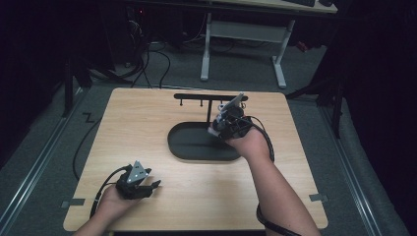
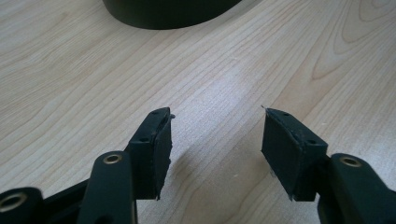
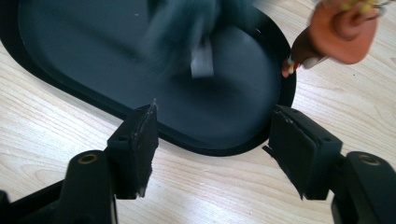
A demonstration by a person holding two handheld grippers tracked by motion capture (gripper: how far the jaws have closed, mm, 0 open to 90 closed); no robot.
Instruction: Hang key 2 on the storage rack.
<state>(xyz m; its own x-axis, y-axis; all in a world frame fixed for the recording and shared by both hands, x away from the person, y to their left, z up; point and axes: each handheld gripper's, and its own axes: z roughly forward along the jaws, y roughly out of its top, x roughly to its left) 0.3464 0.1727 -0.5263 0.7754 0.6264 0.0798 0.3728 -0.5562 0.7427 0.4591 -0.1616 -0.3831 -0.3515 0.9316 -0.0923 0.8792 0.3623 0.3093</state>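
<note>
right gripper point(image 3: 212, 140) fingers apart above black tray point(image 3: 56, 74)

Left gripper point(image 1: 156, 185) low at near left, jaws wide apart, nothing between pads point(image 2: 156, 154). Left hand point(image 1: 115, 199) wrapped round its body, forearm entering from bottom edge. Right gripper point(image 1: 212, 130) farther out, right arm point(image 1: 275, 191) stretched forward, jaws parted, gap between fingertips bare.

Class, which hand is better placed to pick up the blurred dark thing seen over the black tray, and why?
Right. The right gripper hangs over the black tray with open jaws facing the dark thing. The left gripper rests open on the table, away from the tray.
</note>
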